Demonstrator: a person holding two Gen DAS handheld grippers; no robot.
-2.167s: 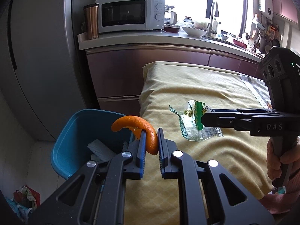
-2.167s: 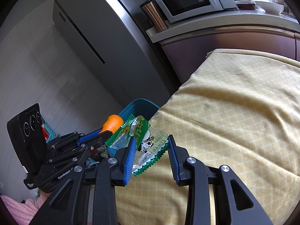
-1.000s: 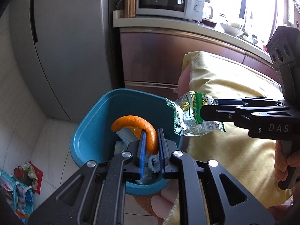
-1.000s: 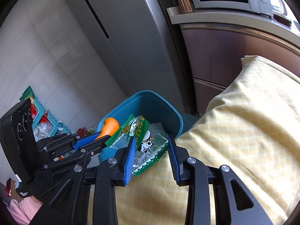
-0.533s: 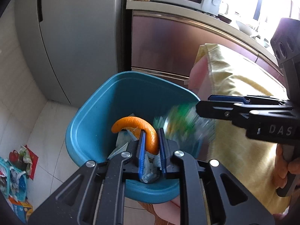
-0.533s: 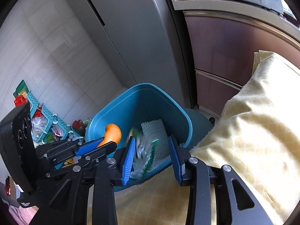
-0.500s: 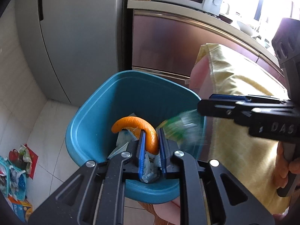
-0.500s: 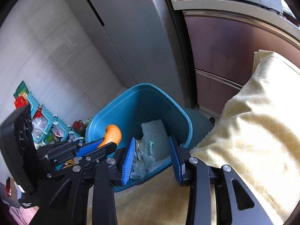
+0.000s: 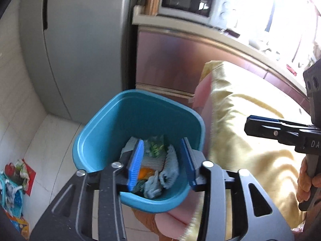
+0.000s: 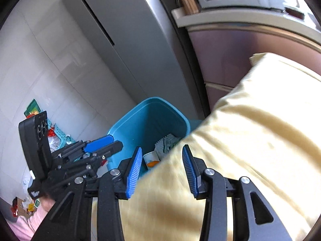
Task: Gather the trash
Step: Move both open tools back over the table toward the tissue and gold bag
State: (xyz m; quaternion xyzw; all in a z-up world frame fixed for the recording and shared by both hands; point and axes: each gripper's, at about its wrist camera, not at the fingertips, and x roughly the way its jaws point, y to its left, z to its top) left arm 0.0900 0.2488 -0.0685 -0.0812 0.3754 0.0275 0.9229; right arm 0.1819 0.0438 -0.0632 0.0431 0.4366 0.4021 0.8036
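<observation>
Low in the middle of the left wrist view, the left gripper (image 9: pixel 162 160) is opening with nothing between its fingers; the orange peel (image 9: pixel 145 173) and green wrapper (image 9: pixel 156 147) lie inside the blue bin (image 9: pixel 96 140). The right gripper (image 10: pixel 160 170), over the yellow cloth (image 10: pixel 260 140), is opening too and holds nothing. It is better to keep both above the rim until the jaws are free.

both wrist views downward, sharing blue bin (image 9: pixel 96 132)
</observation>
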